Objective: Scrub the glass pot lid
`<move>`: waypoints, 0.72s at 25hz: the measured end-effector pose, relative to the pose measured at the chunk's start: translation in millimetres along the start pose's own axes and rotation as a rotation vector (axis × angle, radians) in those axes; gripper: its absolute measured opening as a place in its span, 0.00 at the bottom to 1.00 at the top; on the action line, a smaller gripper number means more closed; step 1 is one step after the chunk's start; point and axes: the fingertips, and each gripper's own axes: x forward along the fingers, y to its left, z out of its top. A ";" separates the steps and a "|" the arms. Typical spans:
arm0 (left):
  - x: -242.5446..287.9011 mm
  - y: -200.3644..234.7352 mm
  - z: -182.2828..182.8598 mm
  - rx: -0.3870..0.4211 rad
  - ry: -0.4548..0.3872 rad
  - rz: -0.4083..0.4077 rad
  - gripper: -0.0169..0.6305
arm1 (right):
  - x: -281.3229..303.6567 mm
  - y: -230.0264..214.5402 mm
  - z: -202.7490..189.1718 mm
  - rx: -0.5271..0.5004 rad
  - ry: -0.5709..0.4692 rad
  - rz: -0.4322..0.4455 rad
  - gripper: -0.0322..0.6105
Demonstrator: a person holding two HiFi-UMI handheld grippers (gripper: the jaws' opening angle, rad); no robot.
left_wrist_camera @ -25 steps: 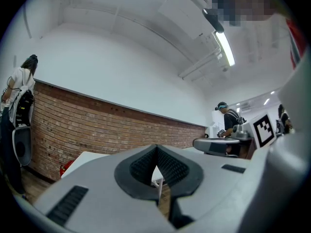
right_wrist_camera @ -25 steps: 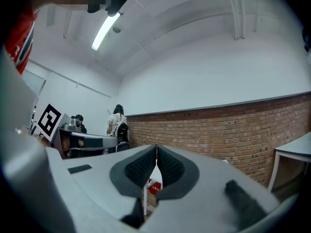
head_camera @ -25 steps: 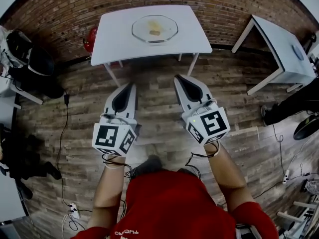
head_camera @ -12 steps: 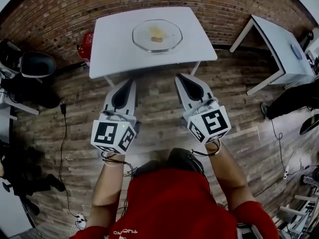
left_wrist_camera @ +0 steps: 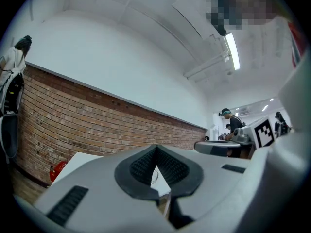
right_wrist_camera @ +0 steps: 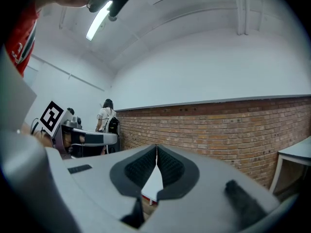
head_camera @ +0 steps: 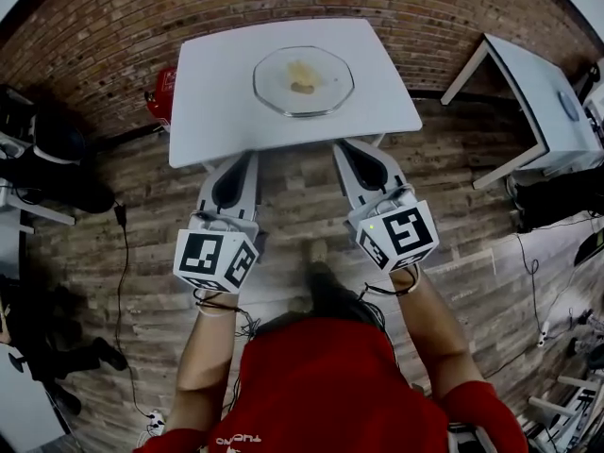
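The glass pot lid (head_camera: 303, 80) lies flat on a white table (head_camera: 217, 92) by the brick wall, with a small yellowish item at its middle. My left gripper (head_camera: 247, 156) and right gripper (head_camera: 342, 146) are held level side by side over the wooden floor, their tips reaching the table's near edge. Both are shut with nothing between the jaws. In the left gripper view (left_wrist_camera: 156, 149) a sliver of the table and the lid's rim shows through the gap below the shut pads. The right gripper view (right_wrist_camera: 156, 149) shows its pads pressed together.
A second white table (head_camera: 538, 92) stands at the right. A red object (head_camera: 157, 94) sits on the floor left of the table. Chairs and dark bags (head_camera: 42, 159) are at the far left, cables (head_camera: 123, 253) run across the floor. People stand in the background (right_wrist_camera: 105, 115).
The table with the lid has come closer in the head view. Both grippers moved forward with the person toward it, still shut.
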 end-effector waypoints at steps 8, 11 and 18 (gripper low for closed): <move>72.0 37.6 -2.0 0.014 0.002 0.013 0.05 | 66.9 -47.6 -7.5 -0.019 -0.023 0.022 0.10; 103.7 52.2 -5.3 0.009 0.003 0.019 0.05 | 93.4 -72.6 -12.0 -0.021 -0.027 0.027 0.10; 178.9 81.5 -11.5 0.021 0.011 0.051 0.05 | 151.4 -131.8 -25.1 -0.023 -0.018 0.051 0.10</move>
